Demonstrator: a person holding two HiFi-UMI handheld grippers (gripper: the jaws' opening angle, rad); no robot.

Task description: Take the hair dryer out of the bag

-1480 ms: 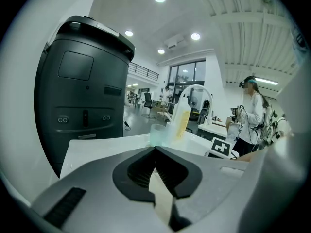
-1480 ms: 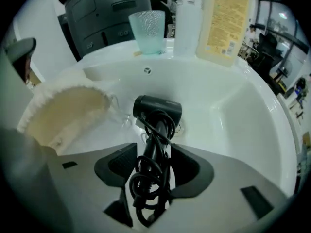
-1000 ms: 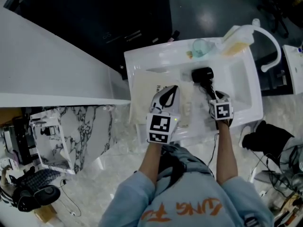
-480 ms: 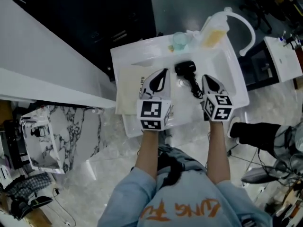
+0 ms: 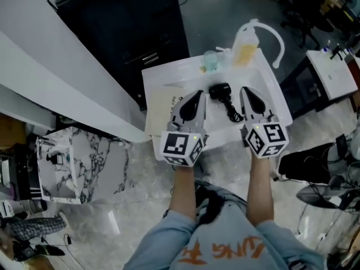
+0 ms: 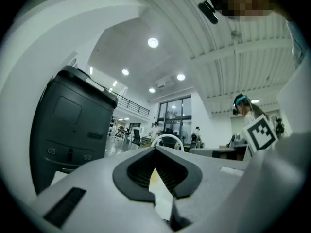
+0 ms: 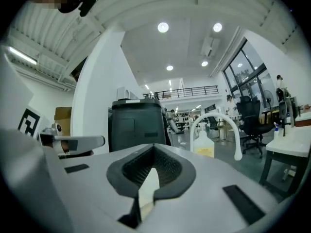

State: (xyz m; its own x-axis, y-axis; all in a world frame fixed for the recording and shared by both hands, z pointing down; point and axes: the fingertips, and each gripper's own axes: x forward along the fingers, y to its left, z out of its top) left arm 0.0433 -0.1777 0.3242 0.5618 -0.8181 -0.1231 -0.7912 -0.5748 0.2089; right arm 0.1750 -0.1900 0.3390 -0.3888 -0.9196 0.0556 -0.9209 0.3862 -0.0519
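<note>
left gripper (image 5: 197, 96): jaws closed, empty
right gripper (image 5: 246, 91): jaws closed, empty
hair dryer (image 5: 220, 90): in white basin (image 5: 169, 72), between both grippers
bag (image 5: 162, 108): flat, left of hair dryer

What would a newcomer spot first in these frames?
The two grippers with marker cubes fill the middle of the head view: left gripper and right gripper, both shut and empty, raised over the white table. Between them the black hair dryer lies on the table with its cord, outside the cream bag, which lies flat to its left.
</note>
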